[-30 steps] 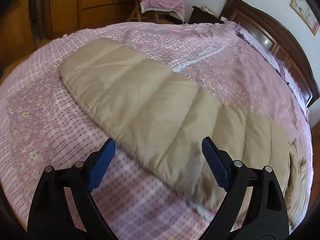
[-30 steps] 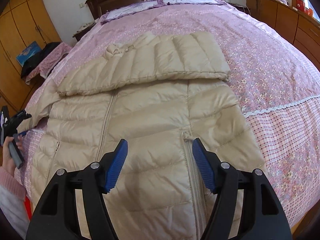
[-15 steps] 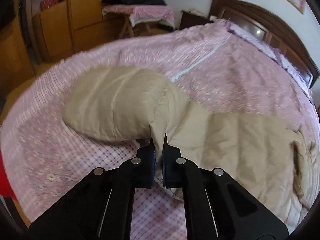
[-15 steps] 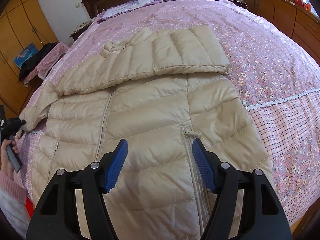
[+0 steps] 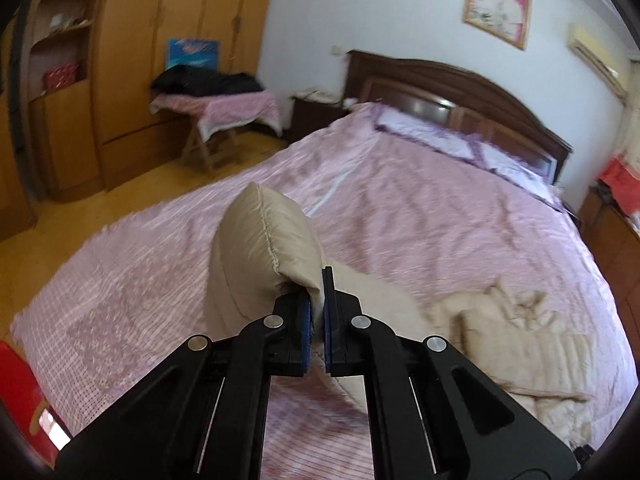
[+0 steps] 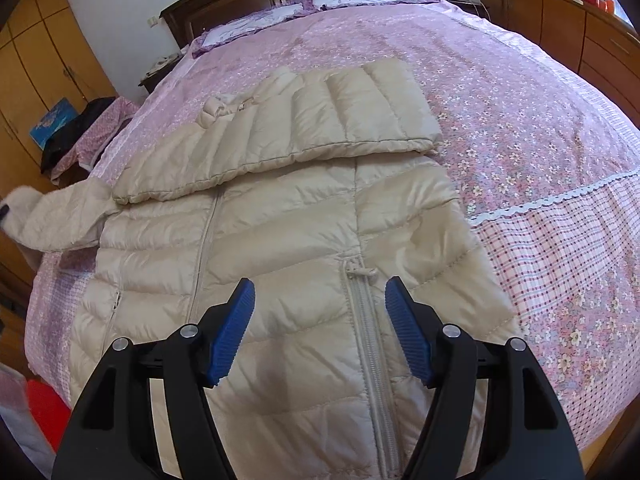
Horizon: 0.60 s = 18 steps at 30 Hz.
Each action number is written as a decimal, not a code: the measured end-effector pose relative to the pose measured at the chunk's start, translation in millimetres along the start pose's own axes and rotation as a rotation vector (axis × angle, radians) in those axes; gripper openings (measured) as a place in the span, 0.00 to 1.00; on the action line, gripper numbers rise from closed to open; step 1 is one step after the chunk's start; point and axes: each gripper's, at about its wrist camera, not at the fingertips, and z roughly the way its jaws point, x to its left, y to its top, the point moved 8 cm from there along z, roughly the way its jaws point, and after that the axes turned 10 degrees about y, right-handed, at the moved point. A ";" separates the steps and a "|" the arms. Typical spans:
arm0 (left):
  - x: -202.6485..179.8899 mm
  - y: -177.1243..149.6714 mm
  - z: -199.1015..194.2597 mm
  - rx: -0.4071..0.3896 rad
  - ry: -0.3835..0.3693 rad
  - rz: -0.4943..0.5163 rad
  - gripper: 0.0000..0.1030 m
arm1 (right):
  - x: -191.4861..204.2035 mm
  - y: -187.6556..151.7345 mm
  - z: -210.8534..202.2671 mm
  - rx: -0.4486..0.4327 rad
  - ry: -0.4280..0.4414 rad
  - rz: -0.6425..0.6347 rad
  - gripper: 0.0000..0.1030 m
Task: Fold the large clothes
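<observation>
We find no legible text, label, brand, number or sign in either wrist view; nothing can be read.

Beige puffer jacket (image 6: 288,248) spread front-up on the bed (image 6: 520,92), one sleeve (image 6: 312,120) folded across its chest (zipper closed).

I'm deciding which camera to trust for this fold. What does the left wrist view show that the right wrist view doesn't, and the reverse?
Only the left wrist view shows the left gripper shut on the sleeve, which is lifted off the bedspread, and a framed picture on the wall.

Only the right wrist view shows the right gripper, open above the jacket, with the zipper and the other sleeve folded across the chest.

Both show the beige jacket, the pink bedspread and the dark headboard.
</observation>
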 end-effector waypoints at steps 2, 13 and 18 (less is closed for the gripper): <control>-17.5 3.2 -11.7 -0.014 -0.046 0.014 0.04 | -1.9 -0.2 -2.5 -0.002 -0.005 -0.003 0.66; -134.5 -11.8 -45.4 0.017 -0.284 0.090 0.04 | -13.9 4.7 -19.5 -0.039 -0.014 0.009 0.69; -189.3 -33.2 -57.6 0.045 -0.372 0.125 0.04 | -23.4 6.1 -25.8 -0.053 -0.015 0.027 0.69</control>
